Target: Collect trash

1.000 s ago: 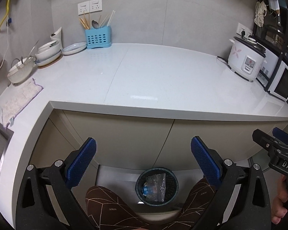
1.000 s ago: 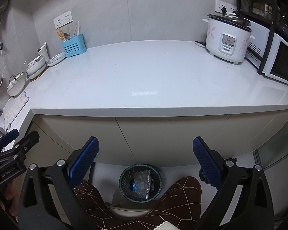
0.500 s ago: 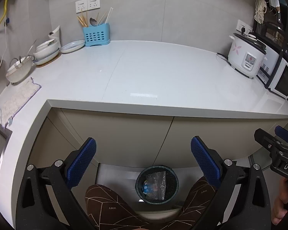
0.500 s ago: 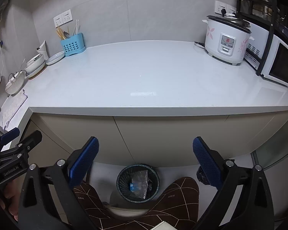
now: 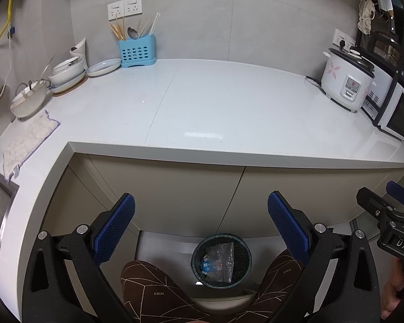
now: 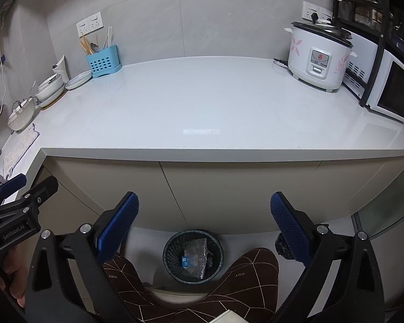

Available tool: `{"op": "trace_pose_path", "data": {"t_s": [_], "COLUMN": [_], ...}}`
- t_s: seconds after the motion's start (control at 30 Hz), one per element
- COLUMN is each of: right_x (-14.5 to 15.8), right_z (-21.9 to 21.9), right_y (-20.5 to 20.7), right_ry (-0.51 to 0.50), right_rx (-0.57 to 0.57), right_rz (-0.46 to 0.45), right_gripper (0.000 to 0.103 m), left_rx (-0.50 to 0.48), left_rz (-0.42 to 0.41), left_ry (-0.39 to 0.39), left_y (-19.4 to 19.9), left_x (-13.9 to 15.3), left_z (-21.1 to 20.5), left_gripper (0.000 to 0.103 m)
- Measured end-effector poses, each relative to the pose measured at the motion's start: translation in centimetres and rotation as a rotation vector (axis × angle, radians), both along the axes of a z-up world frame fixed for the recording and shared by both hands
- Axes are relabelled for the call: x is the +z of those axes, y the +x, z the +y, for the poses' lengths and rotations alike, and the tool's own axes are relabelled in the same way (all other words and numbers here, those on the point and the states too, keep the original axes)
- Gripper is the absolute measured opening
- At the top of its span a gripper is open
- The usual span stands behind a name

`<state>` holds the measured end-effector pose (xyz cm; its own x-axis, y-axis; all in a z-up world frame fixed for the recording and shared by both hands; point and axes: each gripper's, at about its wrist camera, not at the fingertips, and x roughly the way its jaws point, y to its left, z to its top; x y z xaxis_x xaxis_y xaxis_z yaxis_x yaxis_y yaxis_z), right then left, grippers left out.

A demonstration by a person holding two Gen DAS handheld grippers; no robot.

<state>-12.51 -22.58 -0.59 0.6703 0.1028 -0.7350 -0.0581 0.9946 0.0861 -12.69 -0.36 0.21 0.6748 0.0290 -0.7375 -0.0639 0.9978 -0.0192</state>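
A dark mesh trash bin (image 5: pixel 221 260) stands on the floor in front of the cabinets, holding crumpled clear plastic and a small blue packet (image 5: pixel 208 265). It also shows in the right wrist view (image 6: pixel 193 256). My left gripper (image 5: pixel 201 227) is open and empty, held above the bin. My right gripper (image 6: pixel 204 227) is open and empty too, beside the left one. Each gripper shows at the edge of the other's view. No loose trash shows on the white countertop (image 5: pixel 229 107).
On the countertop: a blue utensil holder (image 5: pixel 136 51), bowls and plates (image 5: pixel 67 72) at the left, a cloth (image 5: pixel 27 140), a rice cooker (image 5: pixel 347 83) and microwave (image 5: pixel 398 115) at the right. The person's patterned trousers (image 5: pixel 153 290) flank the bin. A black bag (image 6: pixel 282 245) lies right of the bin.
Both grippers have drawn back slightly and tilted, so the countertop sits a little lower in view. Both stay open and empty.
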Motion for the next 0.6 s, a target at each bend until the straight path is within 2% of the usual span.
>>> {"op": "trace_pose_path", "data": {"t_s": [0.6], "right_x": [-0.24], "right_z": [-0.22], "right_y": [0.00], "right_ry": [0.000], "right_rx": [0.003], "right_rz": [0.008], "right_gripper": [0.094], "left_rx": [0.000], "left_rz": [0.007], "left_ry": [0.002], "left_y": [0.08], "left_x": [-0.25], "left_z": [0.10], "left_gripper": [0.097]}}
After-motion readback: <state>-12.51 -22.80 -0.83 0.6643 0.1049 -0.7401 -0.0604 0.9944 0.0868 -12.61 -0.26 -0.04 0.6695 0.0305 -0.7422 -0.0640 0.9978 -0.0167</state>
